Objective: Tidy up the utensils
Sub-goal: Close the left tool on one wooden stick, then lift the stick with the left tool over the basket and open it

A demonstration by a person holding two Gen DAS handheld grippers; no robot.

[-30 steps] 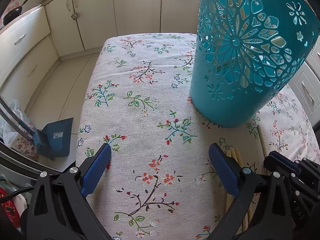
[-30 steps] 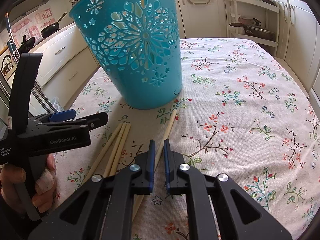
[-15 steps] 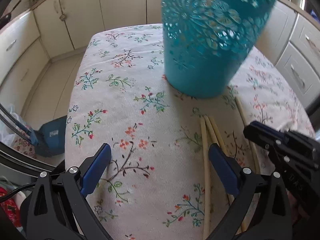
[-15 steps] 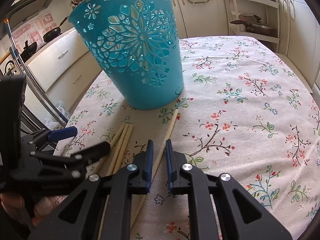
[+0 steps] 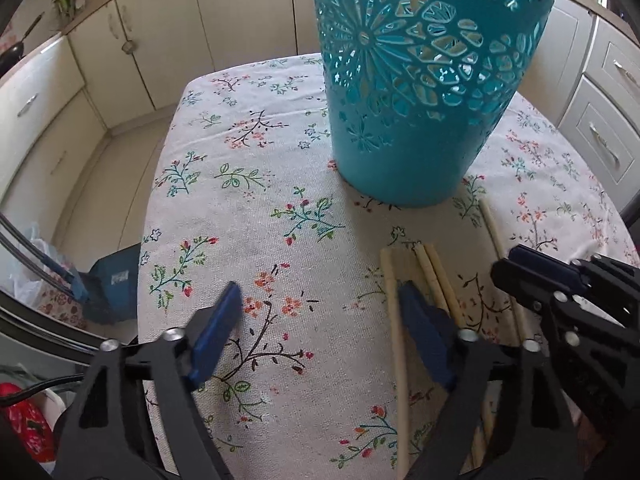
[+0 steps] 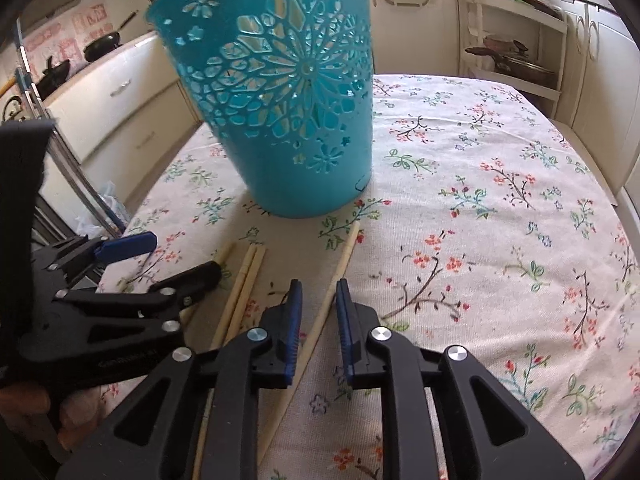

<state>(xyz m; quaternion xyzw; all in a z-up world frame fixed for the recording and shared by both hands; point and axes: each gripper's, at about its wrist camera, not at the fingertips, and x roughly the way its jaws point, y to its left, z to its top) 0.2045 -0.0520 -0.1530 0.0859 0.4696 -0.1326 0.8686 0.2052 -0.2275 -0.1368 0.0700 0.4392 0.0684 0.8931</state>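
item: four wooden chopsticks lying flat on the floral tablecloth, just before the teal cutout basket. right gripper – jaws eased apart, straddling the lone stick, not clamped. left gripper – jaws narrowing, nothing held. step: pickup – next, pinch the stick and lift it into the basket.

1 teal basket, 4 chopsticks, 2 grippers.
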